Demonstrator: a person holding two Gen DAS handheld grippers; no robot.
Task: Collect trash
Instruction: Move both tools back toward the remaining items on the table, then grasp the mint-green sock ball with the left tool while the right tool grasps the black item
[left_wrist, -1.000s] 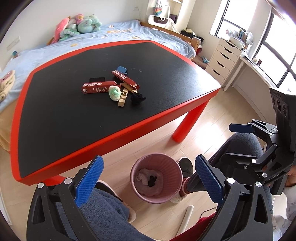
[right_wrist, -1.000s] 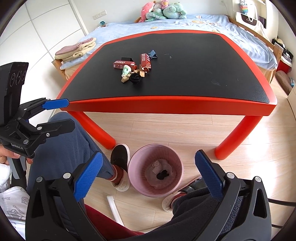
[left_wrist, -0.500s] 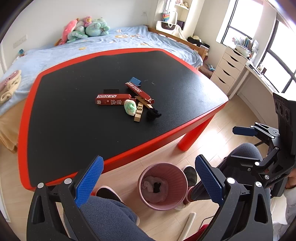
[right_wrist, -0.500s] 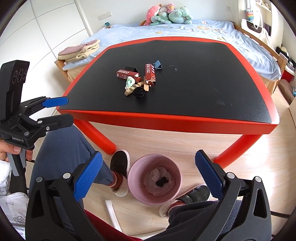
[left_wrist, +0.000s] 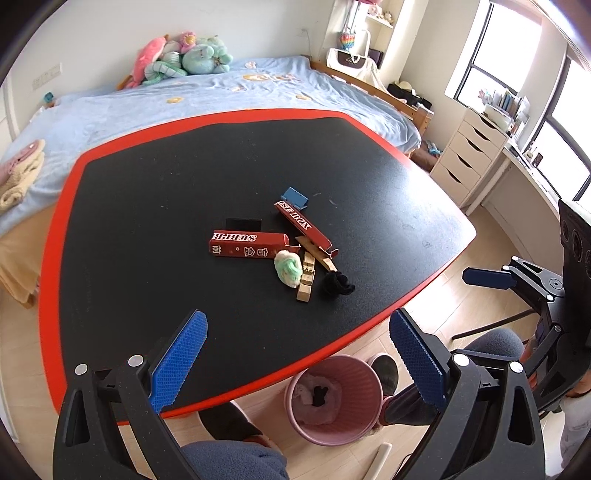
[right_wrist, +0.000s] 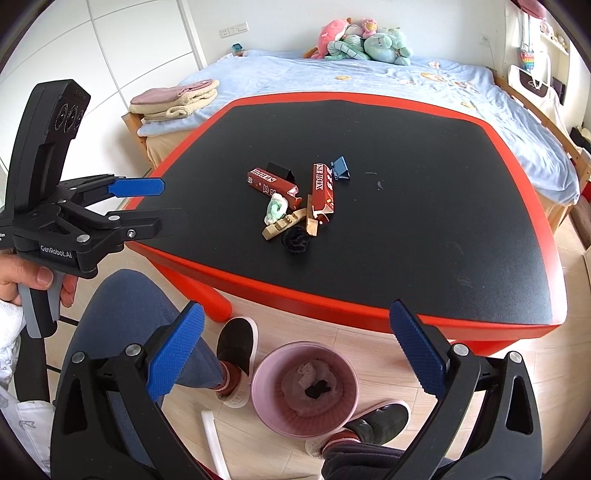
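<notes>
**Red boxes and small scraps lay in one heap on the black table**

Red cardboard made most of the heap: one long red box (left_wrist: 248, 250) lay flat, and a second red box (left_wrist: 306, 229) lay at an angle beside it, with its open end toward you. A pale green crumpled wad (left_wrist: 287, 266) touched the first box. Just beside the wad lay two wooden clothespins (left_wrist: 307, 277), one across the other, and a black crumpled scrap (left_wrist: 337, 283) rested at their near end. A blue binder clip (left_wrist: 294, 197) stood behind the second box, and a black binder clip (left_wrist: 243, 223) behind the first.

All this sat near the middle of the black table top (left_wrist: 155, 206) with its red rim. On the wooden floor below the near edge stood the pink trash bin (left_wrist: 334, 400); it held some pale paper and one dark scrap.

Your left gripper (left_wrist: 297, 363) hovered over the near edge of the table with its jaws spread wide and nothing between them. Your right gripper (right_wrist: 295, 350) hung above the bin, also spread wide and empty. Behind the table stood a bed (left_wrist: 184, 99) with a blue cover.
</notes>
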